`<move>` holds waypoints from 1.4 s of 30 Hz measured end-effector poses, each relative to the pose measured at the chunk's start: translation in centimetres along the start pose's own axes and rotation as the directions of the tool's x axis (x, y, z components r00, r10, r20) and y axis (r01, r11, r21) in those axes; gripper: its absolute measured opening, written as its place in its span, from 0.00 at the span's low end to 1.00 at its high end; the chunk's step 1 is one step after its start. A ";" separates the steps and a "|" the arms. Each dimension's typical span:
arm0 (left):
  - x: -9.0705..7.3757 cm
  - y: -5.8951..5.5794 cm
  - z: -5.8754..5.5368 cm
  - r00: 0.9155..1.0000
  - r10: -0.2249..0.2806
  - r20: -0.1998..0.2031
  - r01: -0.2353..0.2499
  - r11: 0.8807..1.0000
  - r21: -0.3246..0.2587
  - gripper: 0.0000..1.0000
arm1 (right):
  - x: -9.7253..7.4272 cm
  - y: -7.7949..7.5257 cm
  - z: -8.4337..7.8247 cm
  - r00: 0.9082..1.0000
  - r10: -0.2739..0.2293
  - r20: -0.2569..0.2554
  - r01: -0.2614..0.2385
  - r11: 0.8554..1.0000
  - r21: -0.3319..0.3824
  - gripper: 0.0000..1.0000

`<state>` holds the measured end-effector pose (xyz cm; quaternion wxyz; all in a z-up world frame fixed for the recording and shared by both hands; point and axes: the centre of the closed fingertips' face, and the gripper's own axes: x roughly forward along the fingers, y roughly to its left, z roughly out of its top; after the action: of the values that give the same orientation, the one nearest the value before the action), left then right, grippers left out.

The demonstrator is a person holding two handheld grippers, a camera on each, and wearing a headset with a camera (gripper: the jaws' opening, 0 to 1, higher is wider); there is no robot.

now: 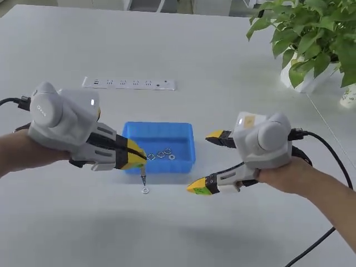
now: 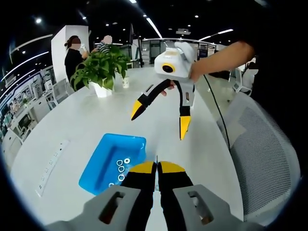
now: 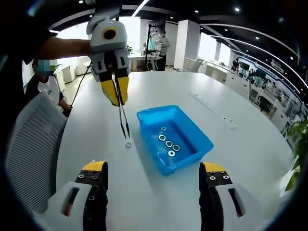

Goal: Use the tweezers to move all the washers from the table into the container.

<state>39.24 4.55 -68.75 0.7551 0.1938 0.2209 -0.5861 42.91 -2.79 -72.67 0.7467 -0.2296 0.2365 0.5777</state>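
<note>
The left claw [image 1: 138, 159] is pinched narrow on the tweezers [image 1: 143, 176]. They point down at a lone washer [image 1: 145, 191] on the counter [image 1: 72, 228]. The washer sits just off the near wall of the blue container [image 1: 186, 136], at about 6 o'clock from its middle. Whether the tips touch the washer I cannot tell. Several washers [image 1: 161, 154] lie inside the container. The right claw [image 1: 201, 162] hangs spread wide at the container's 4 o'clock, holding nothing.

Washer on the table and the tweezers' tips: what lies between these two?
Nothing lies there. In the right gripper view the tweezers, held by the left gripper, point down at the washer, with a small bare gap of table between.
</note>
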 end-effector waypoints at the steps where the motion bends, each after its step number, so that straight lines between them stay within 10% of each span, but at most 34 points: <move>1: 0.0 -0.1 0.0 1.000 -0.003 0.001 0.003 1.000 -0.002 0.05 | 0.0 0.0 0.0 1.000 0.000 0.001 0.000 1.000 0.002 0.78; 42: 1.0 -0.4 -1.8 0.999 -0.053 -0.006 0.053 0.999 0.002 0.05 | 0.9 2.0 -0.3 0.999 0.047 -0.003 -0.047 0.999 -0.017 0.73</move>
<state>38.92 4.65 -70.86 0.7385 0.1906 0.2274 -0.6054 41.10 -1.84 -73.64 0.7306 -0.2309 0.2379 0.5969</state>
